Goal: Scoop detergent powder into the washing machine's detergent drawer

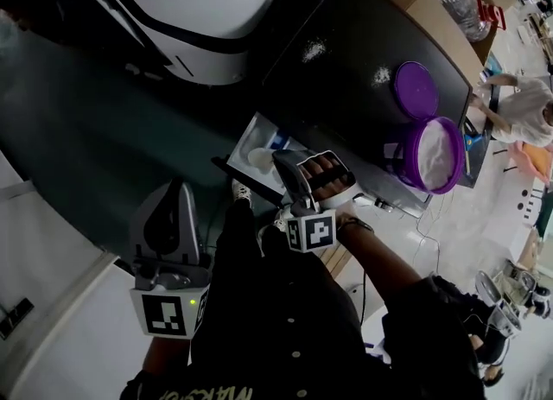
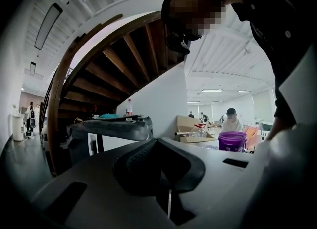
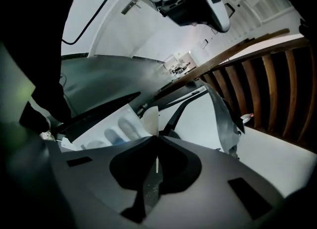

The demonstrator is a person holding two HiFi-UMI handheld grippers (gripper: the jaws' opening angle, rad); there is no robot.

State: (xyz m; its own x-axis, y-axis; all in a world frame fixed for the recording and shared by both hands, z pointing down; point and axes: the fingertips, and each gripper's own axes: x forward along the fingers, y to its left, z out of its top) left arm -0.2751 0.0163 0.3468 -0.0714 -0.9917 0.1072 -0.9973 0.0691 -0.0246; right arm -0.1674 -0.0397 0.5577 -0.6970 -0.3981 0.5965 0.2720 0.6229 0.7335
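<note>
The white detergent drawer [image 1: 252, 135] stands pulled out from the washing machine's front. My right gripper [image 1: 282, 165] is shut on the handle of a small white scoop [image 1: 259, 159], which hangs right over the drawer. In the right gripper view the scoop [image 3: 150, 120] sticks up edge-on from the closed jaw tips of the right gripper [image 3: 156, 140], with the drawer's compartments [image 3: 115, 133] just beyond. The purple tub of white powder [image 1: 429, 155] sits open on the machine's dark top, its purple lid [image 1: 416, 89] beside it. My left gripper [image 1: 175, 189] is held low at the left, shut and empty [image 2: 157, 143].
Two patches of spilled powder [image 1: 313, 48] lie on the dark machine top [image 1: 346, 87]. A white round-fronted appliance [image 1: 199, 9] stands behind. A person in white [image 1: 527, 109] sits at the right. A wooden staircase [image 2: 99, 60] rises nearby. The purple tub [image 2: 232, 140] shows far off in the left gripper view.
</note>
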